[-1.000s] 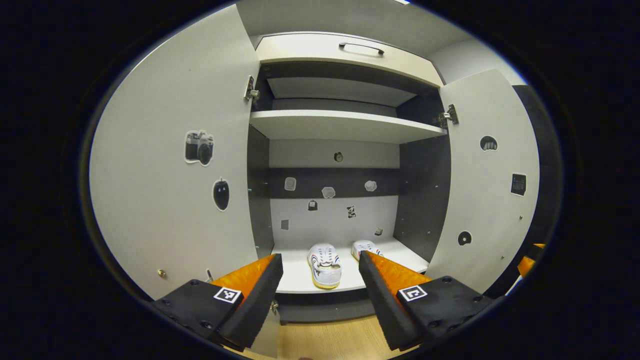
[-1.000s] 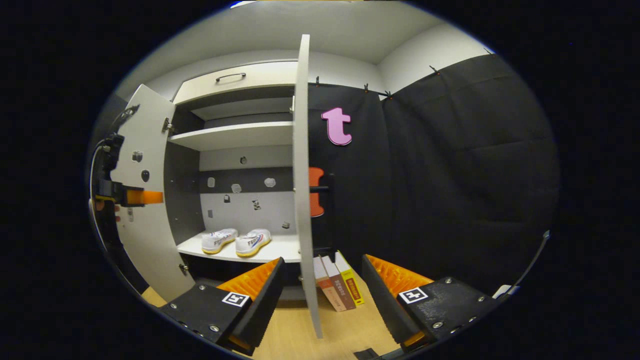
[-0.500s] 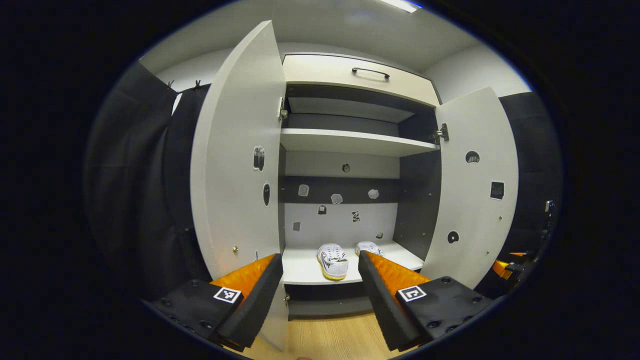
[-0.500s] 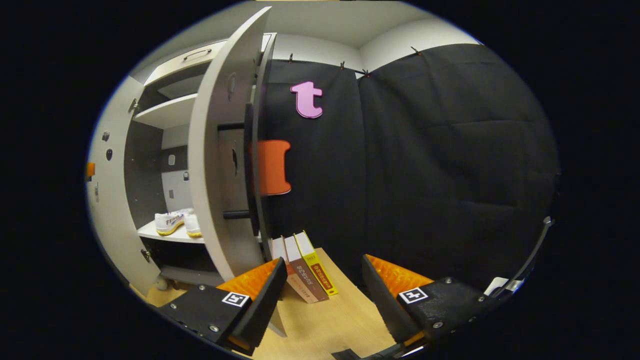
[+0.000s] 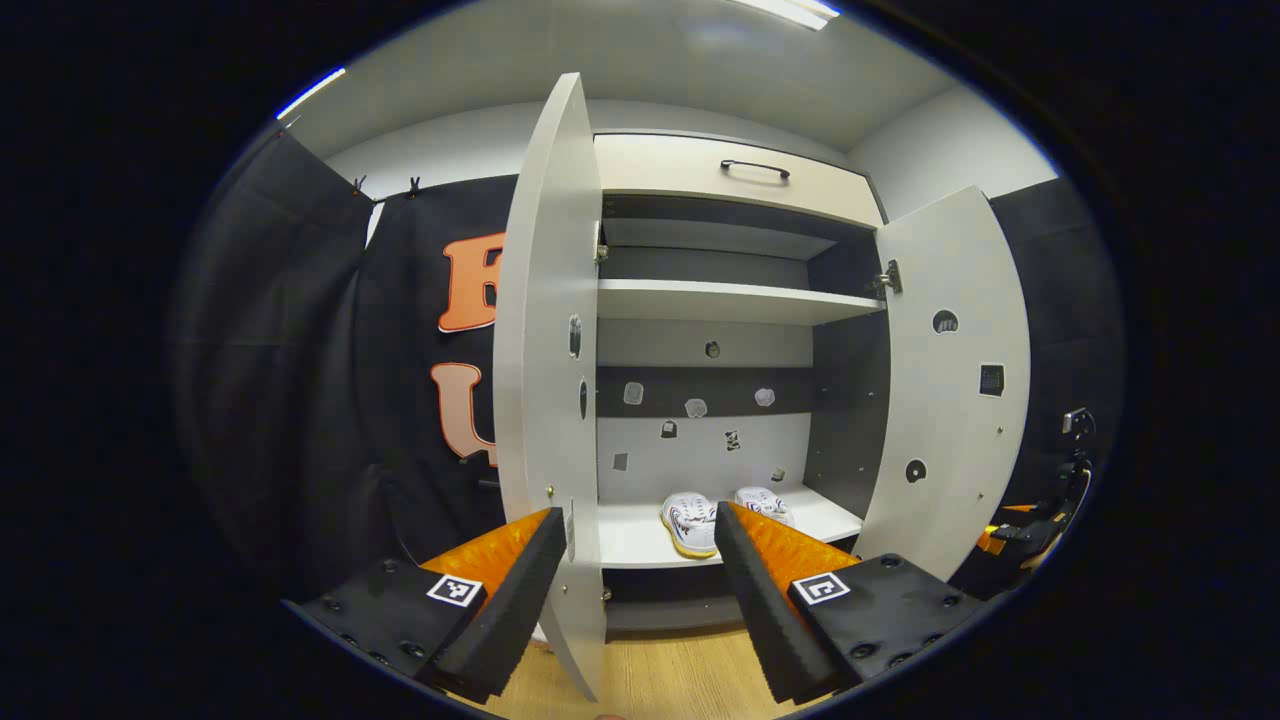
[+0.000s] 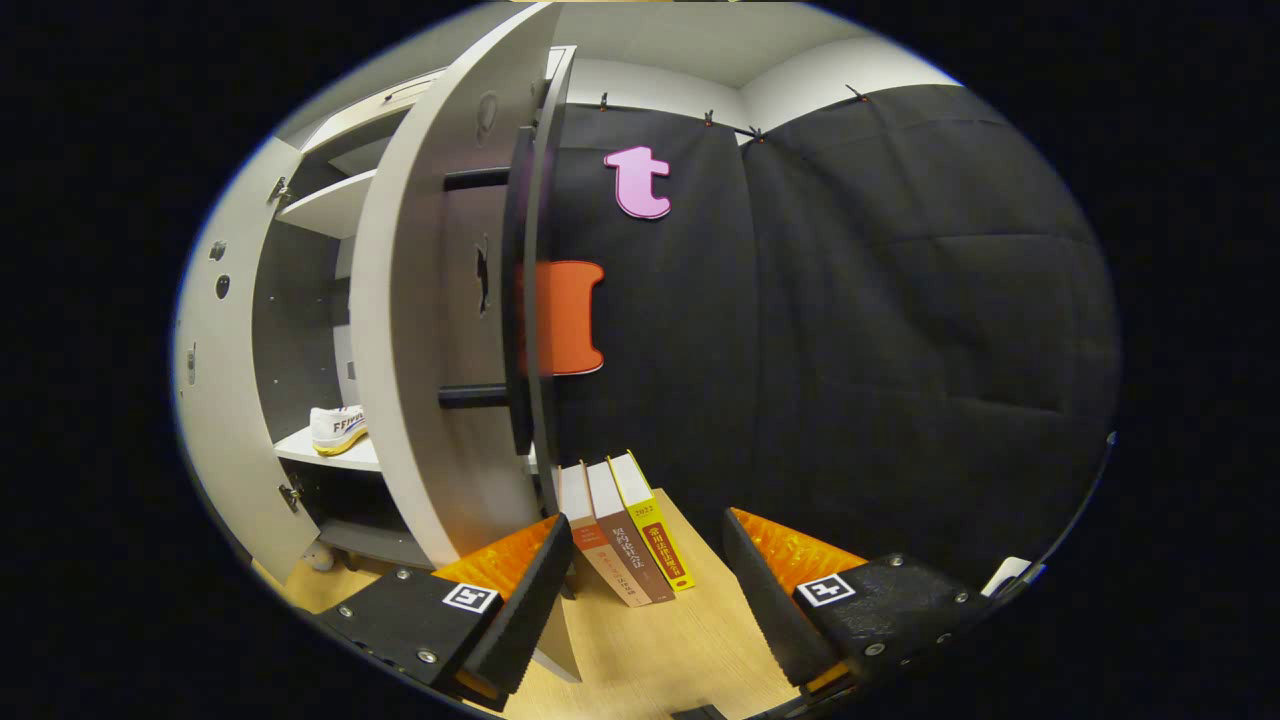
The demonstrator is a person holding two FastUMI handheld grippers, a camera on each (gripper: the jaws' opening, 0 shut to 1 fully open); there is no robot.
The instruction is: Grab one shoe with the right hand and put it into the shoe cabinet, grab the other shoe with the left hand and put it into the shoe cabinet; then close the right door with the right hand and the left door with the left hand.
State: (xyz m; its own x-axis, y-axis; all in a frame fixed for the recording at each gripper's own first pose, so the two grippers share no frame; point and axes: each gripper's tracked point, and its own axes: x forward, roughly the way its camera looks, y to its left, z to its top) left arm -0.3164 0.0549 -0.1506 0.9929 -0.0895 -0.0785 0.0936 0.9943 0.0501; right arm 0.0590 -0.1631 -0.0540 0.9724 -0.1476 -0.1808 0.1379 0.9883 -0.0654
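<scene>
Two white shoes, one (image 5: 688, 521) and the other (image 5: 765, 502), stand side by side on the bottom shelf (image 5: 630, 538) of the open shoe cabinet. The left door (image 5: 548, 380) is seen almost edge-on, in line with the gap of my left gripper (image 5: 635, 585), which is open and holds nothing. The right door (image 5: 950, 380) stands wide open. In the right gripper view, the right door (image 6: 400, 320) curves up just left of centre, and one shoe (image 6: 338, 430) peeks out past it. My right gripper (image 6: 645, 590) is open and empty, low beside that door's bottom corner.
Three books (image 6: 625, 545) lean against the cabinet's side on the wooden floor (image 6: 660, 650). A drawer with a black handle (image 5: 755, 168) tops the cabinet, above an empty upper shelf (image 5: 730, 300). Black cloth walls close in on both sides. The other gripper (image 5: 1025, 520) shows past the right door.
The left gripper view has swung left and back, so the left door now appears edge-on. The right gripper has moved right, round the right door's outer side. Both stay open; the shoes have not moved.
</scene>
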